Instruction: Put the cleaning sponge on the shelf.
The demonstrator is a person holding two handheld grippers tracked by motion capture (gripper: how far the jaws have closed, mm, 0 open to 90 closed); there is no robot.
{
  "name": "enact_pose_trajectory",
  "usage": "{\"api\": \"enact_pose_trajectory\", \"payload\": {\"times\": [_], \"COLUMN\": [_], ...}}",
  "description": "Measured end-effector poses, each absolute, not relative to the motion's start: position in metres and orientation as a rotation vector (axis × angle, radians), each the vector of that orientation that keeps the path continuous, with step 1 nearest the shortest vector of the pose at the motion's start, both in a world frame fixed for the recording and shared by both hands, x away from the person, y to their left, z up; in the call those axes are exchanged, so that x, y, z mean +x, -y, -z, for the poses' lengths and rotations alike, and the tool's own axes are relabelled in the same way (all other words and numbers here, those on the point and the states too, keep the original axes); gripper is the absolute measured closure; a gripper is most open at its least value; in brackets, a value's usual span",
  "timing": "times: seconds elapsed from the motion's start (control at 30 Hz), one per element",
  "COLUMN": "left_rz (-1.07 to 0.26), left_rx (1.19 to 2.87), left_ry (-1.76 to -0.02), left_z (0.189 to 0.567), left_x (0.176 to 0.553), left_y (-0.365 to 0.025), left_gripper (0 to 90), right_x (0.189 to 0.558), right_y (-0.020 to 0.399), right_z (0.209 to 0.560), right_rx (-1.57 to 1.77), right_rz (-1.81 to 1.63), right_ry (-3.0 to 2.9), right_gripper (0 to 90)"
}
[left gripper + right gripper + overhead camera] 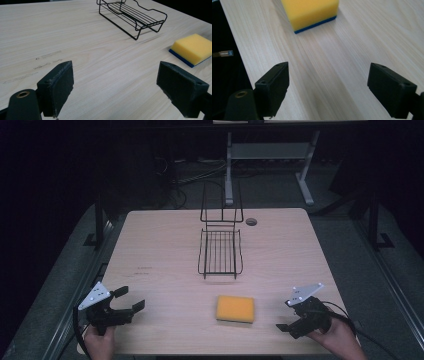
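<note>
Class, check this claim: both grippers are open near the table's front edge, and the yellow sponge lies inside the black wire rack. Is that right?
Not quite. The yellow sponge lies on the bare table, in front of the black wire rack and apart from it, as the high view shows. The rest stands: the left gripper and right gripper are both open near the front edge.

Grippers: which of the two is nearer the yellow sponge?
The right gripper, at the table's near right edge; the sponge lies right of centre, farther from the left gripper. Both stand open.
</note>
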State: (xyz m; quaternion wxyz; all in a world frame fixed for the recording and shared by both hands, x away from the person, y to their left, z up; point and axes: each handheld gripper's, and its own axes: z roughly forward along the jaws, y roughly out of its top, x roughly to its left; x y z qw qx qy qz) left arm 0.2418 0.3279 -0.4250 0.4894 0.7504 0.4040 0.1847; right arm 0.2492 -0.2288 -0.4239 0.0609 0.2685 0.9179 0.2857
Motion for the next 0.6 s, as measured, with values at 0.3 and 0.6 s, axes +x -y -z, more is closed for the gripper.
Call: {"api": "enact_pose_trajectory", "payload": {"times": [0.3,0.6], "left_rz": [-0.452,-0.454], "left_rx": [1.822,1.818], "left_ry": [-0.98,-0.979], "left_z": [0.424,0.424], "left_x": [0.241,0.241], "left_y": [-0.328,-0.328], "left_gripper": [13.4,13.4], "right_x": [0.255,0.262], "right_y": [0.211,0.199], "right_z": [0.418,0.414], "right_rx": [0.731,0.675], "right_rz": [-0.858,-0.863], "right_ry": [-2.82,-2.856], "right_gripper": [17.3,17.3]}}
